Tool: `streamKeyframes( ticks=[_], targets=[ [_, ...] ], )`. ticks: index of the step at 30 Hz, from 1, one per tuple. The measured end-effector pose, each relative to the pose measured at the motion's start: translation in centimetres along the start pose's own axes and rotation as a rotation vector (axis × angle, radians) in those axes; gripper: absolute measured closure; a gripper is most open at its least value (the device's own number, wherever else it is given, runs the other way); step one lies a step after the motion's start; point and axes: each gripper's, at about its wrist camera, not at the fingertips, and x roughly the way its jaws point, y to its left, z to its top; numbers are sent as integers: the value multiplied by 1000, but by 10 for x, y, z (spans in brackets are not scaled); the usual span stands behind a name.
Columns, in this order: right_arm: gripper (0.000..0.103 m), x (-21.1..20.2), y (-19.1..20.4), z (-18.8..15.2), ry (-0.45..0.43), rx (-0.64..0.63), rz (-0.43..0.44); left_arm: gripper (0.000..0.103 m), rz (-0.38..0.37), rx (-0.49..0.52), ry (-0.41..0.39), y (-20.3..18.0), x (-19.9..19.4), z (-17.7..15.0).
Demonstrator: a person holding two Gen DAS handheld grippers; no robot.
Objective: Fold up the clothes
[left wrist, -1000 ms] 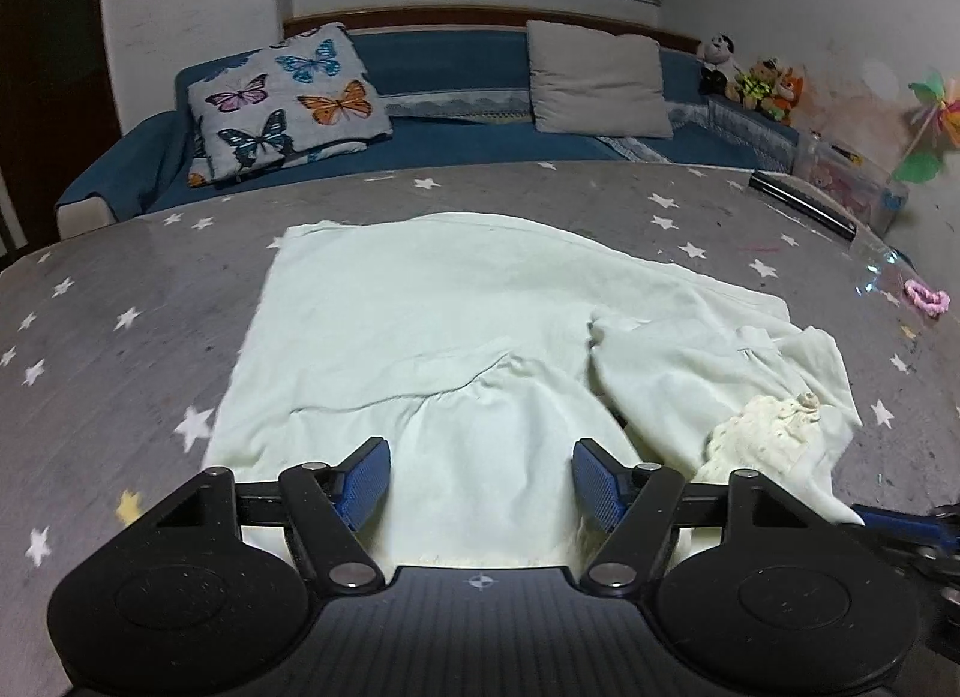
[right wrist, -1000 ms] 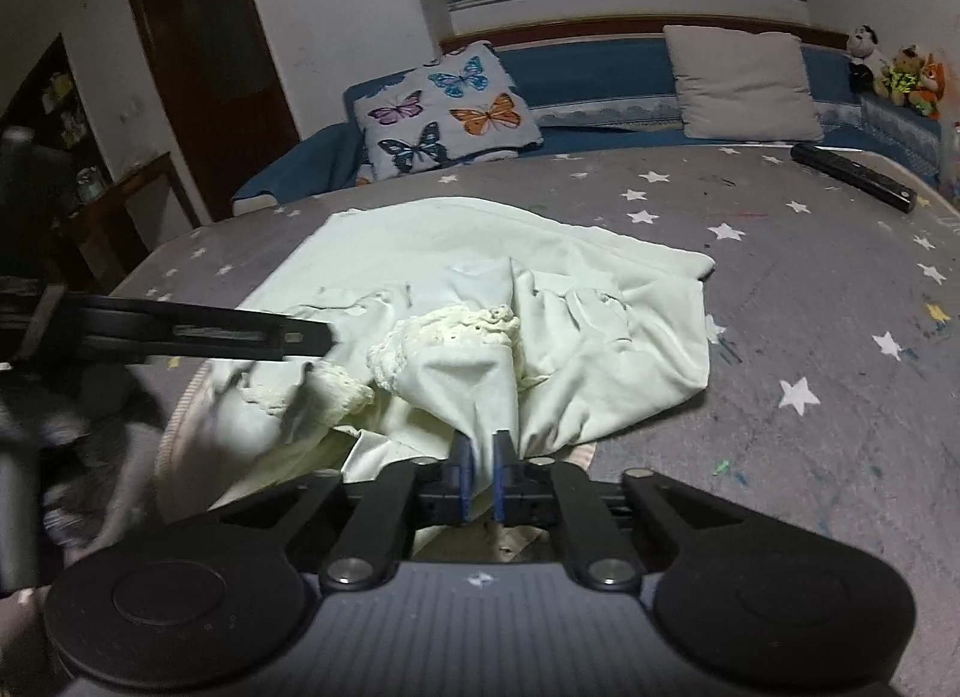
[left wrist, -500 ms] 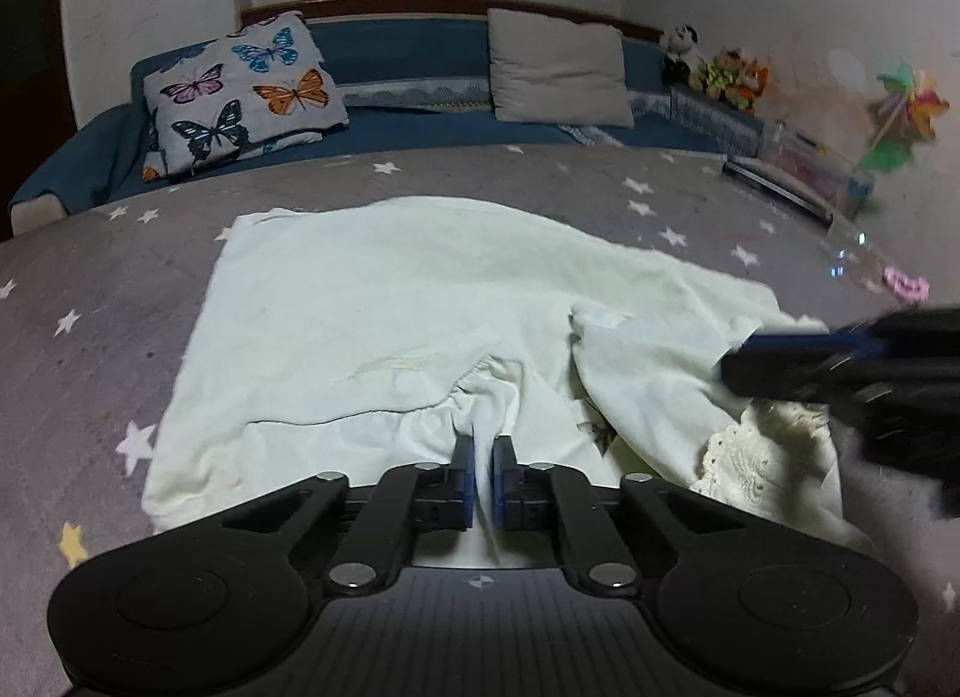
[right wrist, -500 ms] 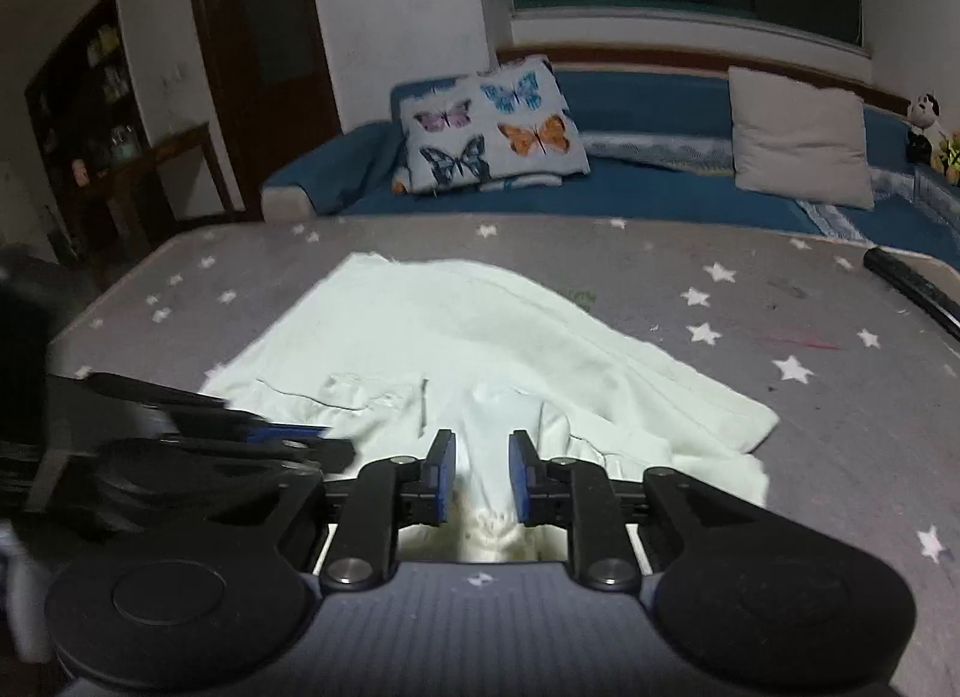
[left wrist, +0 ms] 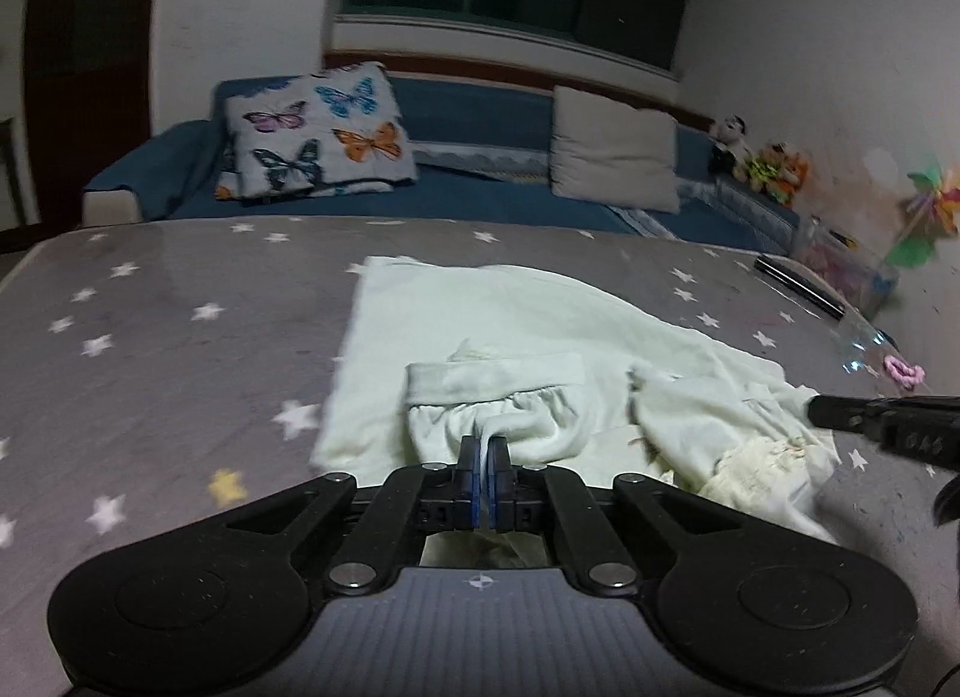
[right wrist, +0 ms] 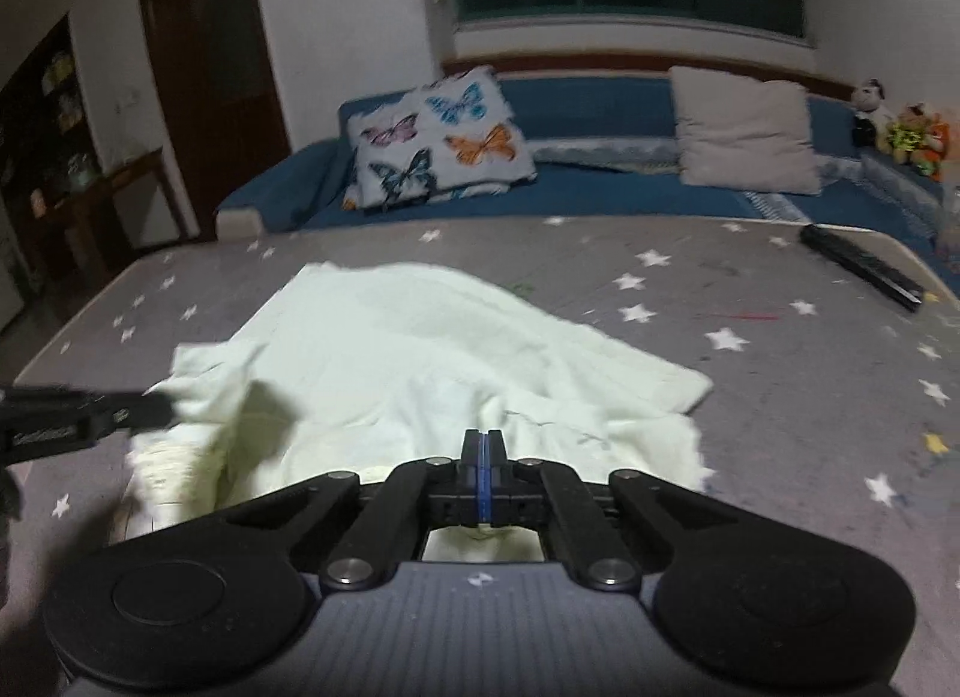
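The pale green garment (left wrist: 540,331) lies spread on the grey, star-printed desk (left wrist: 150,337), its far part flat and its near edge bunched and lifted where both tools have hold of it.

The left hand-held gripper (left wrist: 482,472) points forward and downward over the near edge of the desk. Its blue-padded jaws are clenched together with a thin pinch of the garment's gathered hem between them, and the cloth rises in a small peak straight out of the jaws. Just beyond it a banded cuff or waistband (left wrist: 492,376) is folded back over the flat part of the garment.

The right hand-held gripper (right wrist: 482,472) is tilted downward in much the same way and sits to the right of the left one. Its jaws are also closed tight on a fold of the garment, which puckers upward just ahead of the pads. In the left wrist view the right tool's dark finger reaches in from the right edge beside a lace-trimmed section (left wrist: 762,457) of the cloth; in the right wrist view the left tool's finger enters from the left edge, touching the crumpled near-left corner.

A long black bar (right wrist: 861,274) lies on the far right of the desk, well apart from the garment. Behind the desk stands a blue sofa (right wrist: 600,115) with a butterfly cushion (right wrist: 444,139).
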Motion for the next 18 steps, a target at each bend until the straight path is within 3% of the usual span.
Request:
streamKeyframes(
  ticks=[6, 7, 8, 9, 11, 13, 15, 16, 17, 18],
  targets=[
    [94, -11, 13, 0, -6, -94, 57, 101, 64, -97, -38, 34, -37, -14],
    [87, -11, 20, -1, -7, -128, 65, 101, 71, -112, -39, 38, -41, -18],
    [67, -9, 29, -2, 1, -167, 84, 101, 78, -126, -39, 42, -45, -22],
    [52, -6, 39, -5, 4, -207, 97, 101, 83, -137, -36, 45, -48, -26],
    [52, 1, 60, -12, 16, -316, 98, 101, 89, -161, -26, 50, -49, -32],
    [52, 11, 77, -22, 31, -412, 48, 101, 92, -185, -18, 55, -50, -38],
    [59, 19, 84, -29, 37, -477, -29, 101, 93, -196, -22, 57, -53, -41],
    [66, 23, 87, -33, 39, -509, -67, 101, 94, -200, -24, 58, -55, -43],
    [88, 20, 84, -34, 29, -506, -86, 101, 94, -204, -26, 59, -57, -44],
    [91, 17, 82, -35, 18, -503, -104, 101, 95, -208, -30, 59, -60, -45]
  ],
)
